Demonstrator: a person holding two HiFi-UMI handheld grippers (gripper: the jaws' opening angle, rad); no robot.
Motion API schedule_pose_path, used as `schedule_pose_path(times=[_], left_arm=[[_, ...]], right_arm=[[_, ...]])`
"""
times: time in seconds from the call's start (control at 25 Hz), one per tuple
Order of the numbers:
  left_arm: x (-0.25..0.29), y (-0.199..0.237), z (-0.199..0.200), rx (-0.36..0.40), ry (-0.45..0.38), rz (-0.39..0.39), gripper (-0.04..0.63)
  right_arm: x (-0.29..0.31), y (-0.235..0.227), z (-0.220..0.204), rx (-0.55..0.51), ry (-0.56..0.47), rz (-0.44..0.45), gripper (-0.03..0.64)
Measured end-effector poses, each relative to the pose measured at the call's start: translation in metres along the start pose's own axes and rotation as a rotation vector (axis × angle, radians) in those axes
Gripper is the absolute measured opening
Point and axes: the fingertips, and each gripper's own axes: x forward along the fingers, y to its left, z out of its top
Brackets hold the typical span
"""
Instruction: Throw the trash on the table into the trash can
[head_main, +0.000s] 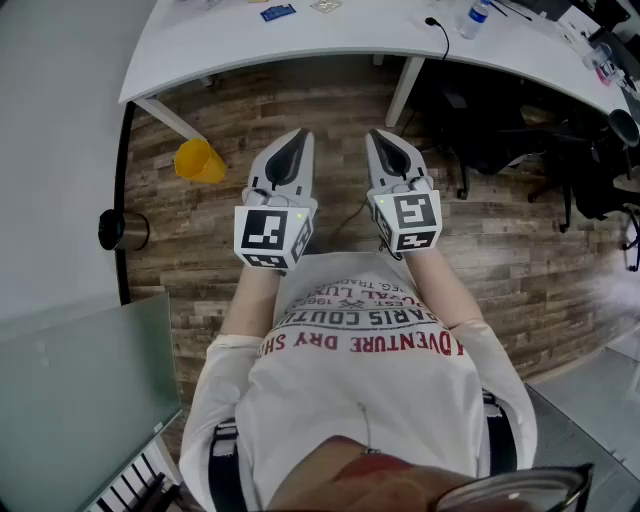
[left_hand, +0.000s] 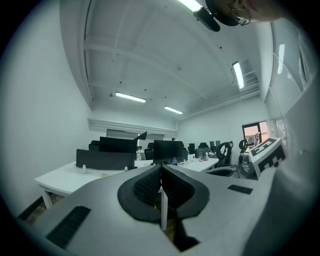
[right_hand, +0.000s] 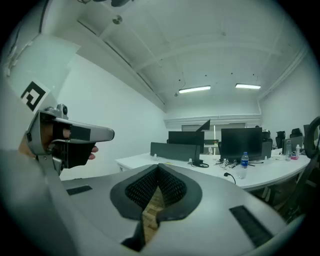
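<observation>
while short of the table (head_main: 330, 45), left tool (head_main: 296, 140) and right tool (head_main: 382, 140) pressed together

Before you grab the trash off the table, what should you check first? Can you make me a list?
1. Left gripper empty: ok, jaws together, nothing between.
2. Right gripper empty: ok, same.
3. Jaws open for grabbing: not ok, both shut.
4. White table close enough: not ok, wood floor lies between.
5. Where to throw it: cannot tell; a yellow container and a metal cylinder are both on the floor.
</observation>
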Motion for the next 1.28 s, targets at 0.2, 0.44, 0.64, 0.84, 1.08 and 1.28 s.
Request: schedule_pose_path(times=[0.2,0.44,0.64,0.84,1.08,1.28], left_arm=[[0.004,0.003,0.0,0.025,0.005,0.002,0.023],[0.005,0.011,-0.005,0.0,0.018,0.011,0.023],[0.007,0.021,-0.019,-0.007,0.055,0.024,0.023],[0.018,0.053,-0.035,-0.036,0.095,0.075,0.023],[0.046,0.115,-0.046,-0.051,0.109,0.113,0.023],[0.091,0.198,-0.039,-0.087,0.095,0.129,0.023]], right_arm=[[0.007,-0.006,0.004,0.003,-0.017,-0.016,0.026],[0.011,0.0,-0.003,0.031,-0.005,0.005,0.026],[0.025,0.001,-0.024,0.097,0.032,0.016,0.026],[0.058,0.005,-0.035,0.13,0.072,0.056,0.026],[0.126,0.014,-0.043,0.134,0.103,0.104,0.026],[0.214,0.02,-0.032,0.121,0.119,0.124,0.026]])
